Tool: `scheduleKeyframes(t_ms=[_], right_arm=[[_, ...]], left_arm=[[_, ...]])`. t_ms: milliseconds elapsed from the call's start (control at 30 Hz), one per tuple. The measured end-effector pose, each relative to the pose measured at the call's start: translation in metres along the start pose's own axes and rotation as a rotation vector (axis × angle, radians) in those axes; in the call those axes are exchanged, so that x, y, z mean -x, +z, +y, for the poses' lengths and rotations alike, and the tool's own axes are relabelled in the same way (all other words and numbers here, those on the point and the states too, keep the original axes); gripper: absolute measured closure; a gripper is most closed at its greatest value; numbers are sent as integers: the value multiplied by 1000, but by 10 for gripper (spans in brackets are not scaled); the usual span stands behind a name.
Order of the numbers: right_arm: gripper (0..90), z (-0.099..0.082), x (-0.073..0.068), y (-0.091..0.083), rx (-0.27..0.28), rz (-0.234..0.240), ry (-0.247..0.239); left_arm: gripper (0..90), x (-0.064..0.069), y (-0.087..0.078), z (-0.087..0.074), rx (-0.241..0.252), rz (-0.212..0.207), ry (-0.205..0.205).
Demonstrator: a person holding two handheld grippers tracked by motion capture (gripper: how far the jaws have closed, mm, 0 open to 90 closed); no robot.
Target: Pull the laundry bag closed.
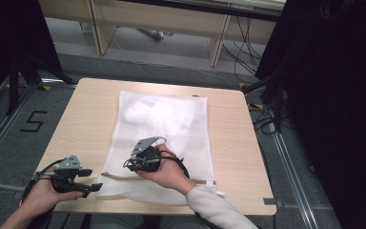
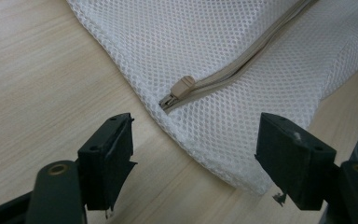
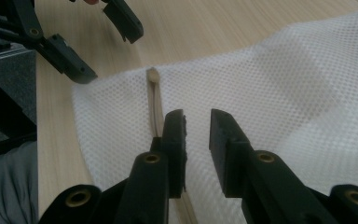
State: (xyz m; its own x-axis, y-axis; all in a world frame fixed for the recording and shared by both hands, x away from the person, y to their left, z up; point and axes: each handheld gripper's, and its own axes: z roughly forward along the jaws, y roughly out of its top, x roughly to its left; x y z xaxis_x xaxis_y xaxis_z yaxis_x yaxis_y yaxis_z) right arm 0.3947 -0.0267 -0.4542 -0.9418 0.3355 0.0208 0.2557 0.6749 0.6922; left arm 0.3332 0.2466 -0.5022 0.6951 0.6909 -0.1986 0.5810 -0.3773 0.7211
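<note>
A white mesh laundry bag (image 1: 171,129) lies flat on the wooden table (image 1: 86,119), with something white bunched inside its far half (image 1: 147,112). A beige zipper (image 1: 119,175) runs along the bag's near end. Its pull (image 2: 182,87) sits at the left corner (image 3: 153,74). My left gripper (image 1: 92,179) is just off that corner, open wide (image 2: 198,140), with the pull a little beyond its jaws. My right gripper (image 1: 129,164) hovers low over the mesh beside the zipper. Its jaws (image 3: 198,135) are a narrow gap apart, and nothing sits between them.
The near table edge runs just below both hands. Bare wood lies left and right of the bag. Beyond the table are a floor marking "5" (image 1: 32,121), cables (image 1: 267,119), black stands and a wooden bench (image 1: 171,19).
</note>
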Motion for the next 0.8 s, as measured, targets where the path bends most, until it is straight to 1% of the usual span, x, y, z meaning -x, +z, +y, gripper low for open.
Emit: scheduleKeyframes(t_ms=[67,100,133,167,200,267,300,333,567,600,633,667,733,767,800], right_arm=[[768,5,-1,6,-13,19,-5],[768,8,-2,9,-17,27,0],[769,10,-2,12,-22,28,-3],[772,12,-3,16,-20,37,-16],[773,13,-4,18,-29,41,-1],[776,17,-5,23,-41,49,-7],[776,18,-6,27,-45,53,0],[778,20,-6,30,-47,60,-10],[785,27,-9,52,-68,86,4],[785,28,-9,54,-73,97,8],[785,29,-9,57,-71,104,-11],[786,29,-10,59,-81,102,6],[785,29,-10,65,-85,112,12],[785,29,-11,66,-92,114,23],[785,29,-10,68,-98,106,16]], left_arm=[[268,0,0,0,3,-1,-2],[268,0,0,0,2,-1,-2],[268,0,0,0,1,-1,-1],[268,1,0,0,0,0,-15],[268,0,-1,0,-6,5,10],[268,0,-1,0,-5,2,8],[267,0,-1,0,-5,1,8],[267,1,-1,0,-9,6,9],[267,0,-1,0,-4,0,9],[266,0,-1,0,-9,4,9],[267,0,-1,0,-8,3,9],[267,0,-1,0,-13,8,13],[266,0,-1,0,-8,2,9],[266,0,-1,0,-4,-2,9],[267,0,-1,0,-7,1,10]])
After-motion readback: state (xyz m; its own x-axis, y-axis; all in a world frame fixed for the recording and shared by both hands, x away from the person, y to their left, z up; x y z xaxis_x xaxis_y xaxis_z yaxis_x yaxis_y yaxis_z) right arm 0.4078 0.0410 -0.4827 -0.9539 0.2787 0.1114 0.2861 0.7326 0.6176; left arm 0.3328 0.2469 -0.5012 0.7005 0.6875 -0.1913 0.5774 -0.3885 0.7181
